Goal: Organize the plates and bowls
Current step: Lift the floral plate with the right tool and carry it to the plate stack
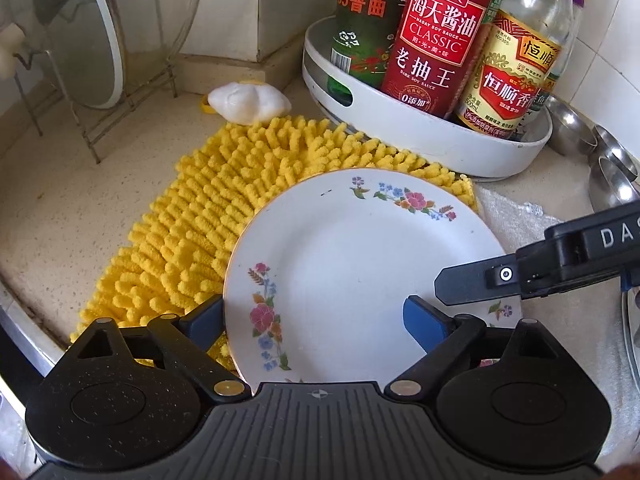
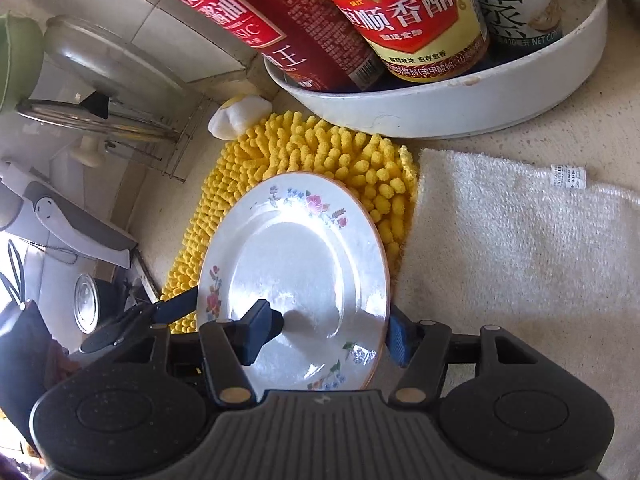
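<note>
A white plate with flower prints (image 1: 352,264) lies partly on a yellow chenille mat (image 1: 224,216) on the counter. My left gripper (image 1: 316,326) is open, one blue pad under the plate's left rim and one above its near part. My right gripper (image 2: 332,332) straddles the plate's (image 2: 296,264) near rim, one finger over the plate and one outside the right rim; I cannot tell whether it grips. The right gripper's finger (image 1: 472,280) reaches over the plate's right side in the left wrist view.
A white round tray (image 1: 440,144) of sauce bottles (image 1: 436,36) stands behind the mat. A white towel (image 2: 520,240) lies right of the plate. A wire rack with glass lids (image 1: 68,40) stands at the left. Steel bowls (image 1: 608,164) sit at the far right.
</note>
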A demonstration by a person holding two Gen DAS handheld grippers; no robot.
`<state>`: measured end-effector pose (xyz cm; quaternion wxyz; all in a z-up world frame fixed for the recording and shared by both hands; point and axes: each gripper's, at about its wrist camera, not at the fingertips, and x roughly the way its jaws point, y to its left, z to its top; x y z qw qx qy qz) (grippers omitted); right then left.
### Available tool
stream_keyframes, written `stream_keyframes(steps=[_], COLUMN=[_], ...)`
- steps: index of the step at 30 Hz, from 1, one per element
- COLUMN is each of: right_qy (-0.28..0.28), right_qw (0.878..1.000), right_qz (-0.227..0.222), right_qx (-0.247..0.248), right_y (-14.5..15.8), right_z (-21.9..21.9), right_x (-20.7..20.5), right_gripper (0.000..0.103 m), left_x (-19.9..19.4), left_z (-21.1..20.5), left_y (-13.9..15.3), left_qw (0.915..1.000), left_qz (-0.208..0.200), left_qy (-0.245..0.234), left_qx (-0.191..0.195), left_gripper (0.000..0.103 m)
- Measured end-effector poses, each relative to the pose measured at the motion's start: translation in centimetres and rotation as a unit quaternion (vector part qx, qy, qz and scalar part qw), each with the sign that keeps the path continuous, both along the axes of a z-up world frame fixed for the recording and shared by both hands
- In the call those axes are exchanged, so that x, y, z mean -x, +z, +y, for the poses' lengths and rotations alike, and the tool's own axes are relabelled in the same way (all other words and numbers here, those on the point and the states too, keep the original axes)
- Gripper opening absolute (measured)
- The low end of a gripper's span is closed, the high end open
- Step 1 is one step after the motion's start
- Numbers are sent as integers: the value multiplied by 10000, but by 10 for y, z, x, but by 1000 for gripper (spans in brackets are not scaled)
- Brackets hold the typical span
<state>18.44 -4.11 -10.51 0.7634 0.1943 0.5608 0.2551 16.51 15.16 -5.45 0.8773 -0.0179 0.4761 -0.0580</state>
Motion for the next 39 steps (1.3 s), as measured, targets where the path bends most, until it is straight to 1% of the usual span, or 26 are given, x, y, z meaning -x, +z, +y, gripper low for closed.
stream_keyframes(steps=[4, 10, 16, 22, 30, 39], right_qy=[108, 171, 217, 98, -147, -682], right_qw=[9998, 9993, 9986, 9982, 9970, 9933], right_qz=[-130, -314, -478, -582, -735, -894], right_qx=[45, 86, -3, -114, -181, -271], right_y=[6, 10, 17, 24, 37, 48], right_z=[3, 2, -10, -31, -70, -127], right_x=[7, 15, 24, 33, 56, 87], right_gripper=[74, 74, 74, 74, 74, 74], left_x=[2, 6, 15, 18, 19, 27], left_z=[4, 2, -7, -24, -59, -114], left_y=[6, 11, 19, 29, 47, 56], left_qw=[9999, 9999, 9998, 9996, 9982, 9928], left_qz=[-47, -113, -179, -270, -408, -566], left_qy=[2, -18, -12, -77, -429, -1050], left_qx=[99, 30, -17, -40, -41, -69], left_gripper=[95, 95, 95, 95, 95, 95])
